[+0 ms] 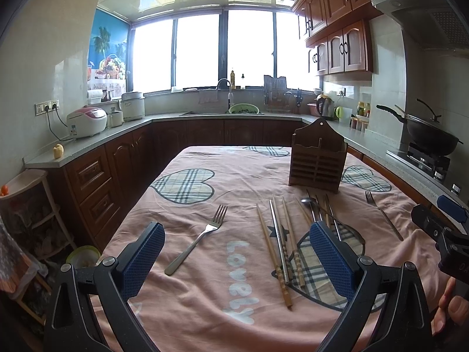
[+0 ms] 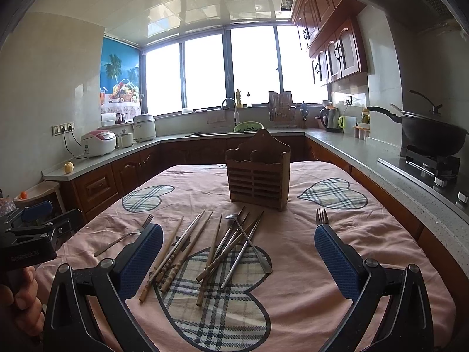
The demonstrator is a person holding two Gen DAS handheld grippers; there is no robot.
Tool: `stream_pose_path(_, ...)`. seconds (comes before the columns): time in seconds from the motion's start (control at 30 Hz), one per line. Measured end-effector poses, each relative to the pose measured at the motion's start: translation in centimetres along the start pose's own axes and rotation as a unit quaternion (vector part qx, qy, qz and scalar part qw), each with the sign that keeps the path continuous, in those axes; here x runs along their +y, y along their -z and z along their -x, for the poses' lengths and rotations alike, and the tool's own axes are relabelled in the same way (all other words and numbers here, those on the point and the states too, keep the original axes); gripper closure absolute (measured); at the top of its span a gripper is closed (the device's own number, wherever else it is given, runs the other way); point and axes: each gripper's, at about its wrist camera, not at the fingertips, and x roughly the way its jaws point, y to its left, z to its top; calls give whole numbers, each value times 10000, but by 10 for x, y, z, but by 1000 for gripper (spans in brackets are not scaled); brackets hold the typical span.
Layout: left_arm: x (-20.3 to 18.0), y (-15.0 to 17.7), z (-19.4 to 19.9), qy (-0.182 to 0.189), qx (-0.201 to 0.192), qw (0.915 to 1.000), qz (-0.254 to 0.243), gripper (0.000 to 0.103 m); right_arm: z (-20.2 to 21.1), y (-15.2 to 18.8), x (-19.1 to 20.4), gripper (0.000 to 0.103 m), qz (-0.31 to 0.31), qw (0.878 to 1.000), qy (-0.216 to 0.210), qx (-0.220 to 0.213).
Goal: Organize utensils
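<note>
Nothing is sorted yet. From left to right on the tablecloth [image 2: 381, 234] are seen a fork [image 1: 196, 239], loose chopsticks [image 2: 173, 253], a spoon [image 2: 249, 242] and a second fork [image 2: 321, 217]; the wooden holder [image 2: 258, 170] behind appears unfilled. The left gripper [image 1: 237, 259] and right gripper [image 2: 239, 259] are held spread, gripping nothing.

"Lovely" on the tablecloth [image 1: 205, 308]
</note>
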Motion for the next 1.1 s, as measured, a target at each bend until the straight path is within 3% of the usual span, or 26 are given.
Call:
stream_pose_path(0.33, 10, -6, -25, 112, 370, 9991, 163, 3, -13, -3, -3, 0, -12, 9998, -25, 183)
stream_pose_path(0.57, 17, -24, -67, 7, 809, 9966, 126, 5, -46, -8, -9, 0, 4, 9975, -197, 675)
stream_pose_path(0.7, 17, -35, -95, 52, 1040, 9945, 145, 11, -70, -11, -11, 1, -71, 9943, -438, 967)
stream_pose_path(0.9, 17, -52, -133, 210, 1399, 9898, 185, 18, -113, -13, -13, 15, -117, 9865, -687, 1481)
stream_pose_path(1.1, 13, -65, -176, 363, 1913, 9808, 79, 29, -159, -15, -21, 48, -215, 9759, -852, 1997)
